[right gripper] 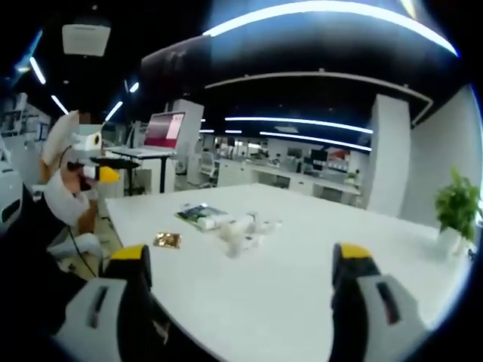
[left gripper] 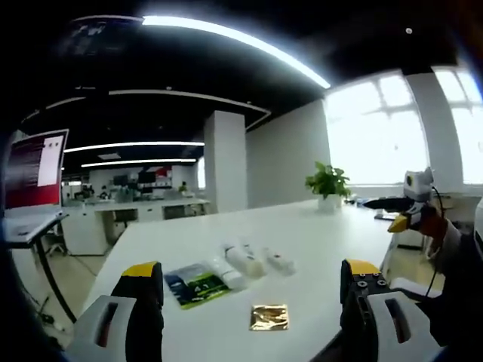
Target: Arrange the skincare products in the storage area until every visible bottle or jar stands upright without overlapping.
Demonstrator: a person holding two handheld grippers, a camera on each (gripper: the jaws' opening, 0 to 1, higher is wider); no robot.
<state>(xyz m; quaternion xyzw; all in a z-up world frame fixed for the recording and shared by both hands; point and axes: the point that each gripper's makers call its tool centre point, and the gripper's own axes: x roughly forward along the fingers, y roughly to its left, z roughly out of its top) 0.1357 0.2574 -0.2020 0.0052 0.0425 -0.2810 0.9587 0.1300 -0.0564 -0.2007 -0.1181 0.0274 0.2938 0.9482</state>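
Clearly nothing of the arranging is done yet, judging by how things lie. Nearest in the left gripper view, the left tool (left gripper: 253,294) stands with its jaws spread wide and nothing between them; likewise the right tool (right gripper: 241,283) in the right gripper view is spread and empty. Both hang above the near edge of the white table (left gripper: 317,234), well apart from the goods.

Next out lies one small gold sachet (left gripper: 269,317), flat on the table. Just beyond it, one green-and-dark flat packet (left gripper: 195,284) also lies flat. Beside that packet sit the white skincare bottles (left gripper: 245,260), about three or four as far as I can count, all on their sides and close together, some touching. Each must still be stood up and spaced.

Farthest, one potted plant (left gripper: 328,185) stands at the table's far edge.
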